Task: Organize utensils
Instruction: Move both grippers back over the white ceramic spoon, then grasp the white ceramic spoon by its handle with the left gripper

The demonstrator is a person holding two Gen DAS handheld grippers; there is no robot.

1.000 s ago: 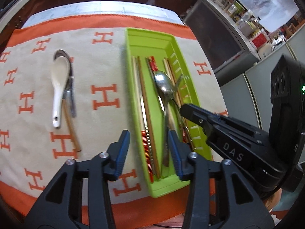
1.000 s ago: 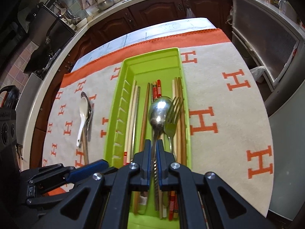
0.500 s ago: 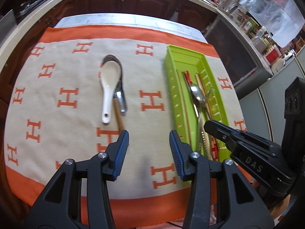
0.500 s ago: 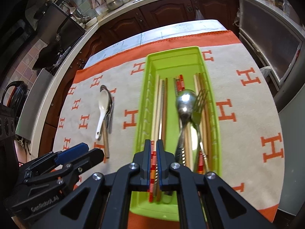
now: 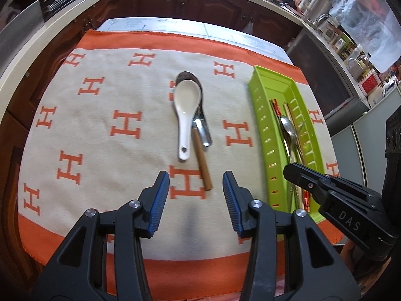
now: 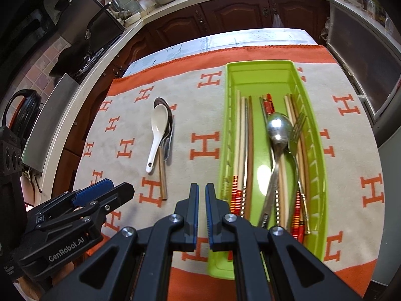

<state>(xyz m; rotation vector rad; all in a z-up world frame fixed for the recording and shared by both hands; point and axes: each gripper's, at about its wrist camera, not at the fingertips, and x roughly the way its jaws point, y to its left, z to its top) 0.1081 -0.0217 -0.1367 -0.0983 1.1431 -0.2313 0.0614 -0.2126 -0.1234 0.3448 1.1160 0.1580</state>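
A white ceramic spoon (image 5: 186, 111) lies on the cloth over a metal spoon (image 5: 203, 130) and a wooden-handled utensil (image 5: 202, 163). My left gripper (image 5: 196, 192) is open and empty, just short of the wooden handle's near end. The green tray (image 6: 318, 150) holds chopsticks, a steel spoon (image 6: 277, 135) and a fork (image 6: 297, 130). My right gripper (image 6: 201, 209) is shut and empty, hovering over the cloth just left of the tray. The white spoon (image 6: 156, 135) also shows in the right wrist view.
The beige cloth with orange H marks (image 5: 125, 125) covers the table. Dark wooden cabinets (image 5: 200, 2) stand beyond the far edge. A counter with jars (image 5: 351, 47) runs at the right. The tray (image 5: 260, 115) also shows in the left wrist view.
Both grippers have moved left, off the tray. My left gripper now faces the loose spoons on the cloth. My right gripper has shifted from above the tray to beside it.
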